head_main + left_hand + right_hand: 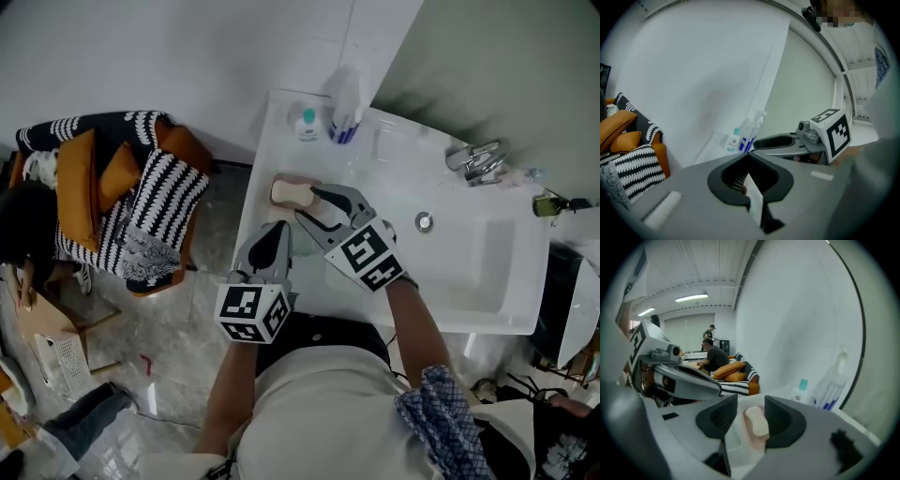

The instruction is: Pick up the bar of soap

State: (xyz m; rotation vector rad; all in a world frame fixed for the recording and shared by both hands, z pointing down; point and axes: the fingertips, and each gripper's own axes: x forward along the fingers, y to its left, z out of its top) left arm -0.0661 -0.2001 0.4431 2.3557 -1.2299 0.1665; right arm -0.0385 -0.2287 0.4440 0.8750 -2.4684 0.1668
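**Right claw spread around the soap**

The bar of soap [757, 420] lies on a pink dish [751, 441] at the left part of the white sink counter [281, 112]. The right gripper [750, 400] has its jaws spread, one on each side of the soap, and the pads do not seem to press on it. The left gripper [748, 157] hangs near the counter's front edge, just beside the right one, with its jaws pressed together at the tips. A pale strip shows lower in their gap; I cannot tell what it is. A spray bottle [345, 108] and a small bottle [307, 124] stand at the back wall.
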